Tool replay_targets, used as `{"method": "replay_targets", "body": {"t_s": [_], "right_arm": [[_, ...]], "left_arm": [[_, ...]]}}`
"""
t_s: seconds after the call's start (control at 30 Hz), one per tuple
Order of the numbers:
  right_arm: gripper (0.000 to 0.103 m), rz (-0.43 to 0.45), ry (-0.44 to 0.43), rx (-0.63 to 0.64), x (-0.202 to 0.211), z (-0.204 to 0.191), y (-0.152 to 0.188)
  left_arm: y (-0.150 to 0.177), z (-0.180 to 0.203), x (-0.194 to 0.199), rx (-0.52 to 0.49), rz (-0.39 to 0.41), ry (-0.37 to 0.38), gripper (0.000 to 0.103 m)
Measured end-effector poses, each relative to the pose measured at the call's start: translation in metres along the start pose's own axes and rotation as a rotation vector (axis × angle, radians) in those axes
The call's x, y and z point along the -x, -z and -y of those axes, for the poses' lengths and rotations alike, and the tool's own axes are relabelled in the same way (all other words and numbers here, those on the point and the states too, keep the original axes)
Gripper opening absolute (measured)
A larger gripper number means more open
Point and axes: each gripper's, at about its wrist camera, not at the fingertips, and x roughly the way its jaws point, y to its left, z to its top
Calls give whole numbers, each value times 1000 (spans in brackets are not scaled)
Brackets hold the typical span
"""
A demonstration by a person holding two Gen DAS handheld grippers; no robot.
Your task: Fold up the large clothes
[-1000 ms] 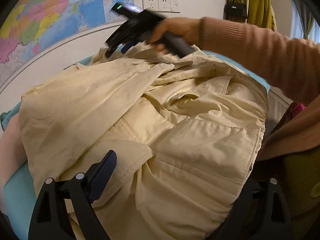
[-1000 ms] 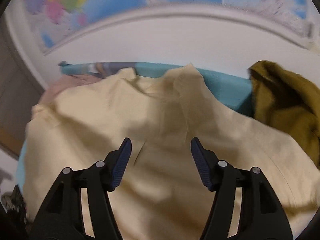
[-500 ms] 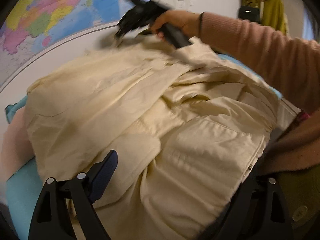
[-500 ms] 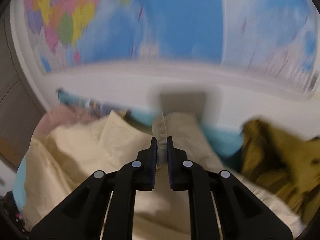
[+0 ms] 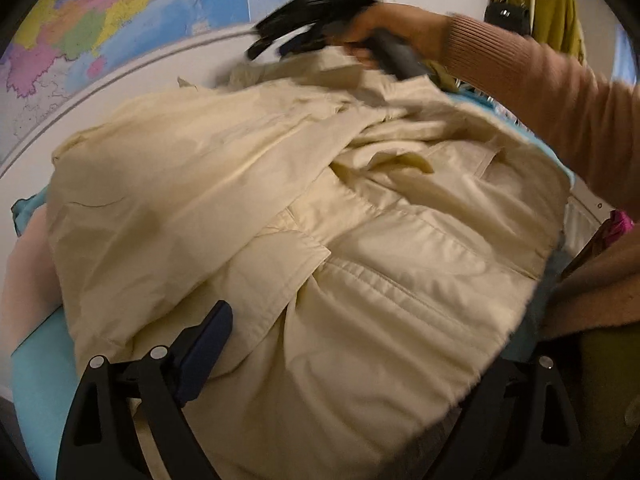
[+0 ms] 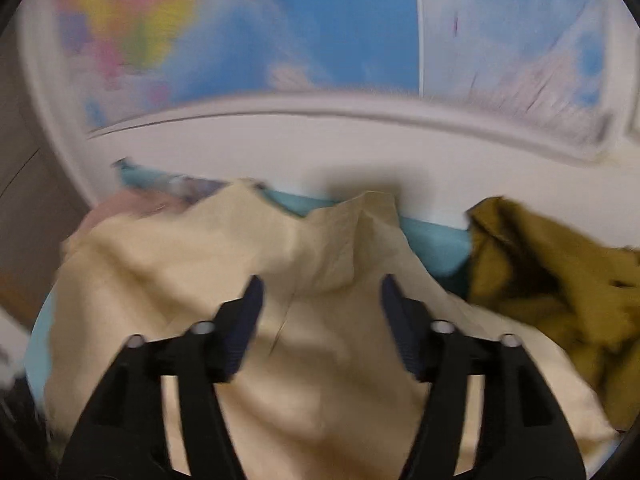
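Cream jacket (image 5: 304,208), matte woven cloth with stitched seams and a flap pocket, heaped in soft folds across a turquoise-covered surface (image 5: 36,364) below a colourful wall map (image 5: 120,20) (lettering too blurred to read). Right tool (image 6: 320,300), gripped by a hand (image 5: 384,36) in a ribbed salmon sleeve (image 5: 532,92), above the jacket's far edge, jaws opening, nothing pressed between the dark ridged pads. Left tool (image 5: 360,340) low over the near hem, one blue pad visible, the other side hidden under cloth; grip impossible to tell. Olive garment (image 6: 560,276) crumpled just beside the jacket.
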Motion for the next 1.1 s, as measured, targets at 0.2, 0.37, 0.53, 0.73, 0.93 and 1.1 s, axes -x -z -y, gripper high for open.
{"method": "replay_targets", "body": {"t_s": [0.2,0.37,0.53,0.73,0.93,1.1], "right_arm": [[80,38,-11,5,129,16,86],[92,-70,117,-138,183,56,184],[75,-163,37,-266,170,67,247],[3,18,-38,-418,195,103,254],[9,-58,53,-407,174,106,265],[34,-41,68,-473,177,111,282]], "left_arm": [[6,6,6,-33,6,21,88],[2,8,-4,-57,-12,22,88],[-1,17,-15,-87,-41,-10,91],[0,14,-10,-44,-24,-11,91],[12,6,10,-37,14,15,91],[33,0,50,-23,97,70,91]]}}
